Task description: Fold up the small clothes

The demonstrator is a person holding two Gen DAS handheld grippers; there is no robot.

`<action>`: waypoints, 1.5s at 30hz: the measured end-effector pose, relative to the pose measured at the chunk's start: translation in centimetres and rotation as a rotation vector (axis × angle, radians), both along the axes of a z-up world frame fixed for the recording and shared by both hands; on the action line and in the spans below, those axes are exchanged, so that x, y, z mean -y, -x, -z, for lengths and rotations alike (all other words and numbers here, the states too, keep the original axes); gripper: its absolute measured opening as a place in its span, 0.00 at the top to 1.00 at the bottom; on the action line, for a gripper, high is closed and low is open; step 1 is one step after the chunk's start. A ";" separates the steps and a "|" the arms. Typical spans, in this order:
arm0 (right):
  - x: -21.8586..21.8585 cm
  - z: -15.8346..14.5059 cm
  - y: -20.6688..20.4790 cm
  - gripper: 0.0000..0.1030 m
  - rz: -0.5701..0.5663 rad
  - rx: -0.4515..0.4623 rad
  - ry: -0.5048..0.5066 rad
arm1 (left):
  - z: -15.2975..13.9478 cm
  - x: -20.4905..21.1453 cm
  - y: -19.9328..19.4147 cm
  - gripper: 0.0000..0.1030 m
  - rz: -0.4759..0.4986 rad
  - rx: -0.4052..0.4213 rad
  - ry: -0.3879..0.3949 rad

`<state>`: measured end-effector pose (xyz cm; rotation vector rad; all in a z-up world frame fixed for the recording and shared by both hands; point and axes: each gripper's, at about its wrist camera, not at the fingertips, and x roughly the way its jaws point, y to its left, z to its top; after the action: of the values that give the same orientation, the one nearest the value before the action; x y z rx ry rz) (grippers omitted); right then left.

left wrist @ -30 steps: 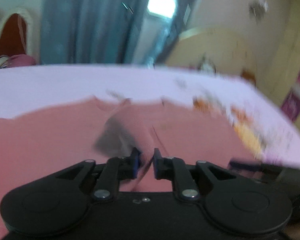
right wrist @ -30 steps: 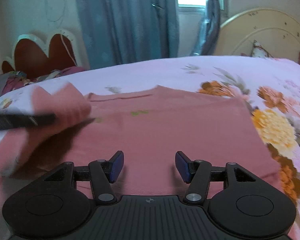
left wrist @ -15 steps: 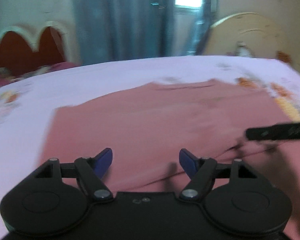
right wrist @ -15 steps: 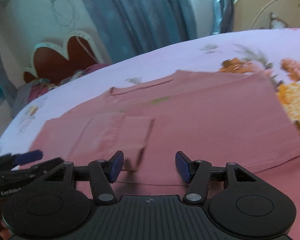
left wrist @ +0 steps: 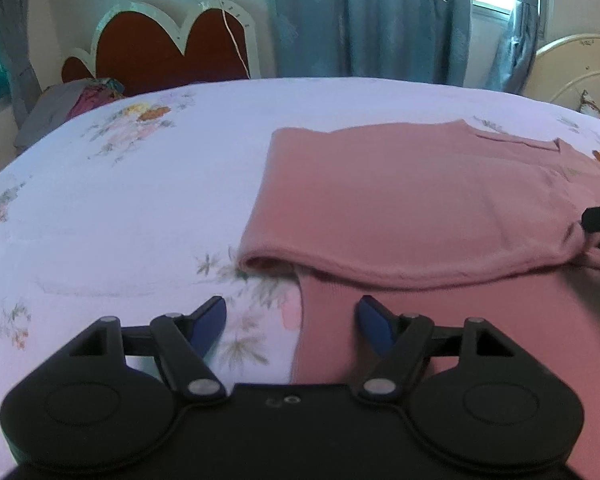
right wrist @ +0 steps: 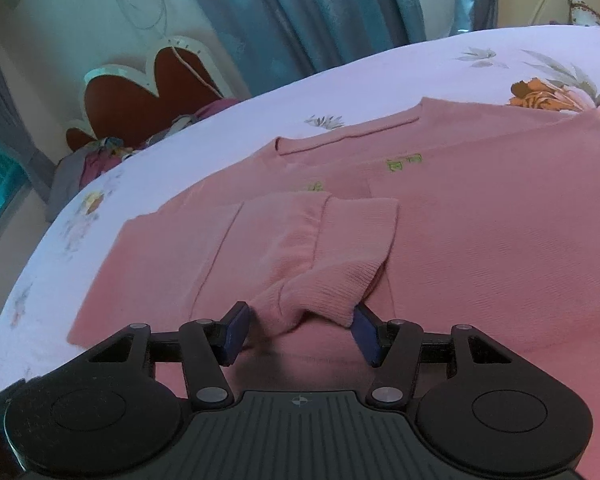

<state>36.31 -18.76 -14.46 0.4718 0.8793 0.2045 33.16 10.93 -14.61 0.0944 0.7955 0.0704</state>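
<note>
Now that my left gripper (left wrist: 289,322) has let go and stands open over the shirt's near edge, the sleeve (right wrist: 320,256) lies folded across the pink shirt (right wrist: 480,240) on the bedsheet (left wrist: 119,200). My right gripper (right wrist: 300,330) brackets the cuff, jaws parted; contact is unclear, and the shirt's right side is cut off.

Left gripper (left wrist: 289,326) and right gripper (right wrist: 300,330), jaws spread, angle downward.
</note>
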 end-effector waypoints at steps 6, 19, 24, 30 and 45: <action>-0.1 -0.9 -1.3 0.85 0.061 0.033 0.008 | 0.4 -0.4 -1.2 0.34 -0.030 0.026 -0.003; 5.4 -2.7 1.6 0.89 0.120 0.159 0.286 | 1.1 0.8 -1.2 0.81 -0.003 0.071 -0.029; 6.7 0.9 2.2 0.89 0.071 0.026 0.249 | 0.8 0.6 -1.4 0.81 0.004 0.055 -0.019; 9.0 -0.9 3.8 0.58 0.112 0.076 0.279 | -0.8 -0.9 -0.8 0.68 0.017 -0.010 0.087; 10.3 1.4 -3.5 0.55 0.171 0.006 0.140 | -2.0 0.5 -8.2 0.48 -0.034 -0.022 0.226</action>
<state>39.81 -29.02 -15.88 0.4128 0.8369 -0.0126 41.32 10.41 -12.63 -0.1321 0.8219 0.0116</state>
